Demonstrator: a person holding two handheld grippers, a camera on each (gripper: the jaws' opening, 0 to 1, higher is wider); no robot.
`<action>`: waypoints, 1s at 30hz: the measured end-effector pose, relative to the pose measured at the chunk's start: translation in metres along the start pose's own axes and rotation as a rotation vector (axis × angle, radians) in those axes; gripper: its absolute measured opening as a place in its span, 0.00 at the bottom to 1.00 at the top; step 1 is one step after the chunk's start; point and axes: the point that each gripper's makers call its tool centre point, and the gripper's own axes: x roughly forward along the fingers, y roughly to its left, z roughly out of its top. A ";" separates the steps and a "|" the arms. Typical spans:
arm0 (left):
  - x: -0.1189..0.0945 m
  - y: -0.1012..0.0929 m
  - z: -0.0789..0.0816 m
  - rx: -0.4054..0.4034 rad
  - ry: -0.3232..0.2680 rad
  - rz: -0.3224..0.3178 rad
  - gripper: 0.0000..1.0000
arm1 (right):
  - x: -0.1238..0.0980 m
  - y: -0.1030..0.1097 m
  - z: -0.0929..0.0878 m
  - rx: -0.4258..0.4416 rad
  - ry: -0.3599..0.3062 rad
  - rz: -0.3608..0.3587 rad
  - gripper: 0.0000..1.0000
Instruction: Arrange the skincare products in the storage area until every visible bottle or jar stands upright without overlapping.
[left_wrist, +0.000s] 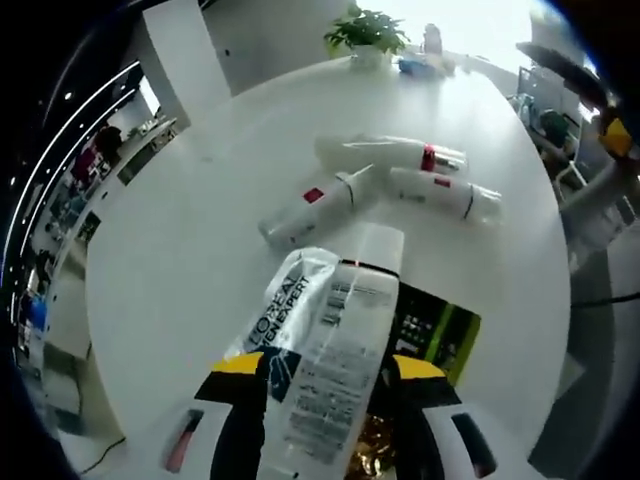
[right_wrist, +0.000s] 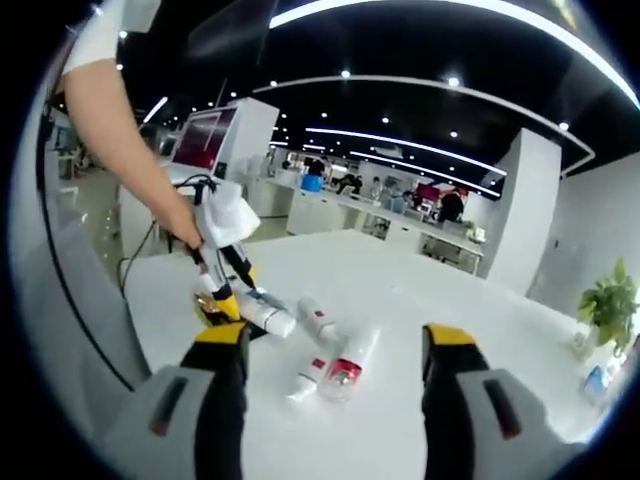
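Between the yellow-tipped jaws of my left gripper (left_wrist: 330, 375) sits a white plastic tube with black L'Oréal Men Expert lettering (left_wrist: 325, 340), clamped at its lower body and pointing away over the smooth white round tabletop (left_wrist: 180, 270). Just under the tube lies a flat black and lime-green carton (left_wrist: 440, 330). Farther out, three slim white cylindrical bottles with red labels (left_wrist: 400, 180) lie on their sides, close together, their ends meeting or crossing. A green potted plant (left_wrist: 366, 35) stands at the far edge.

My right gripper (right_wrist: 335, 350) hangs above the tabletop (right_wrist: 420, 290) with jaws spread wide, holding nothing. Beyond it the fallen bottles (right_wrist: 335, 365) lie flat, and my left gripper (right_wrist: 225, 295) holds the white tube (right_wrist: 268, 315) down beside them.
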 end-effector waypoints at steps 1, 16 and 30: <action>0.000 0.000 0.000 0.000 0.001 -0.003 0.48 | 0.000 0.000 0.000 0.000 0.001 0.001 0.72; 0.004 -0.010 -0.003 -0.085 -0.091 -0.121 0.37 | -0.001 -0.001 -0.001 0.002 0.006 -0.007 0.71; 0.004 -0.007 0.001 -0.226 -0.081 -0.084 0.29 | 0.001 0.003 -0.002 -0.007 0.014 0.011 0.71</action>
